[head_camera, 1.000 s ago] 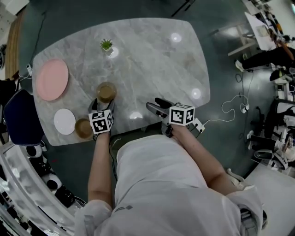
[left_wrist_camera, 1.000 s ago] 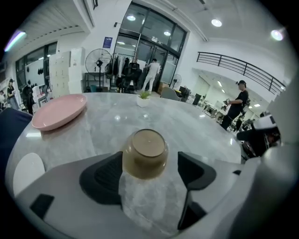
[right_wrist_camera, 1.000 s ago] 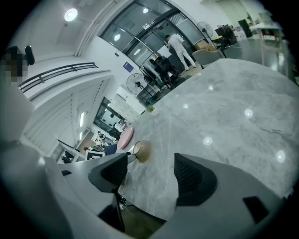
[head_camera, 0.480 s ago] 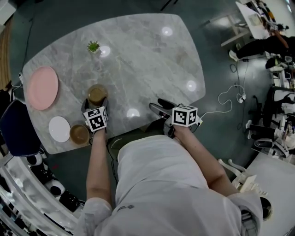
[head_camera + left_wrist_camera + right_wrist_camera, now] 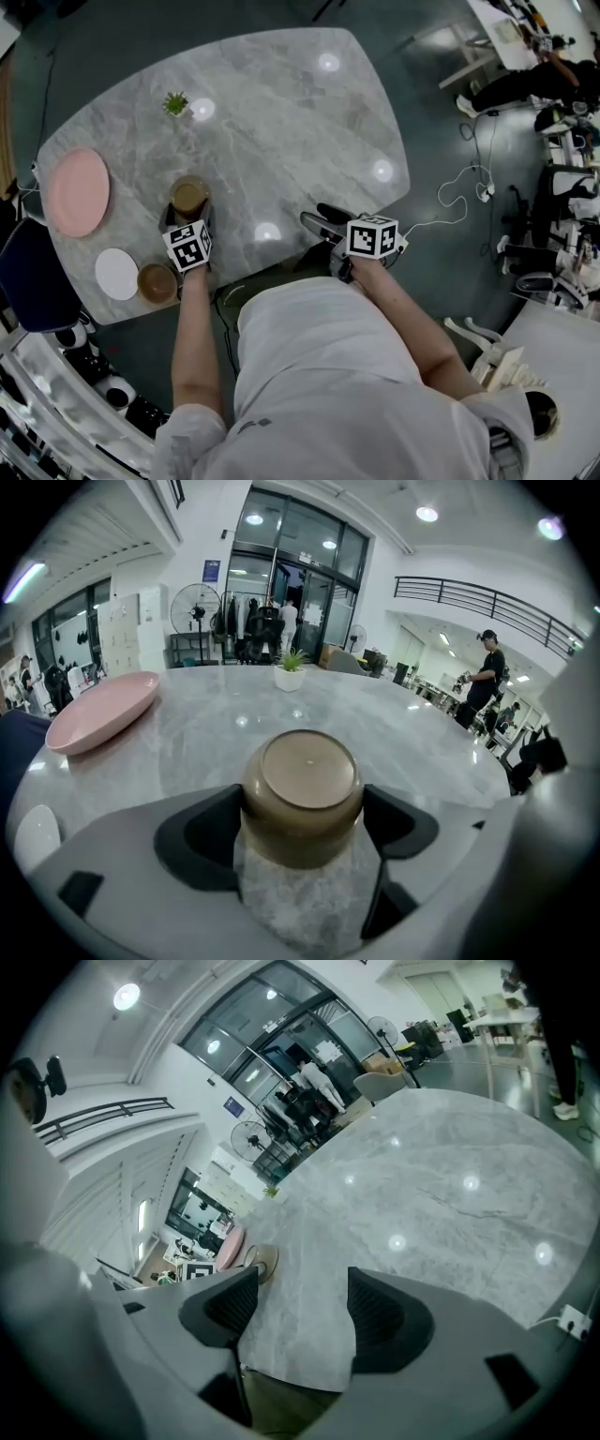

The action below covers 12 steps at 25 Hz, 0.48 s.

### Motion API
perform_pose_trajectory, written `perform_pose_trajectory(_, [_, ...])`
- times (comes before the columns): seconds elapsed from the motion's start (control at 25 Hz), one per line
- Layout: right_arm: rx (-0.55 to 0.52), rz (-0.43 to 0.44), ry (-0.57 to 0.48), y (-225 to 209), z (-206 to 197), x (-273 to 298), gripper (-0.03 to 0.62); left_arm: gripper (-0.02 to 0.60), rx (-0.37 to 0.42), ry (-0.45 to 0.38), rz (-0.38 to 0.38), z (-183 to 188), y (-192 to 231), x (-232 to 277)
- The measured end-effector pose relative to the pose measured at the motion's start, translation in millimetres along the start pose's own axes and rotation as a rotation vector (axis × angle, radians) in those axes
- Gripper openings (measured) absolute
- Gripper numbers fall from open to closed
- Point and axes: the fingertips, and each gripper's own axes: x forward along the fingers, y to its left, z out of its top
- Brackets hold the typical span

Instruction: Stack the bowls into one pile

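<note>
Marble, grey and veined, is seen across the large rounded table (image 5: 281,112), on which ceiling lights are mirrored as bright spots. At its near edge a person (image 5: 328,375) in a white top is viewed from above, with both forearms stretched out over the tabletop. A pink plate (image 5: 79,191) is laid at the table's left edge in the head view. The left gripper (image 5: 300,832) is pointed slantwise down at the table, left of the person's middle. Its jaws have just been opening and are spread wide, and a brown bowl (image 5: 302,794) is stood on the marble between them. The dark pads (image 5: 197,841) are set close against the bowl's two sides, but whether it is touched by them cannot be told. The right gripper (image 5: 300,1321) is held over the near edge of the table, well apart from both bowls. Its jaws are parted and nothing is caught between them, only the marble edge being seen in the gap. A white plate (image 5: 116,274), smaller than the pink one, is placed near the table's near-left corner. A second brown bowl (image 5: 157,282) is set just beside that plate, on its right, apart from the first bowl, so no pile is formed yet. A small green plant (image 5: 175,103) in a white pot is stood toward the far side, well apart from everything else
</note>
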Motion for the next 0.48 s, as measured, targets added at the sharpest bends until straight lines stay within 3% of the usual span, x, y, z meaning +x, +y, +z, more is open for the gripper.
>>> perform_pose_trajectory(0.48, [-0.005, 0.036, 0.019, 5, 2, 4, 0.299, 0.405, -0.081, -0.029, -0.046, 4, -12, -18])
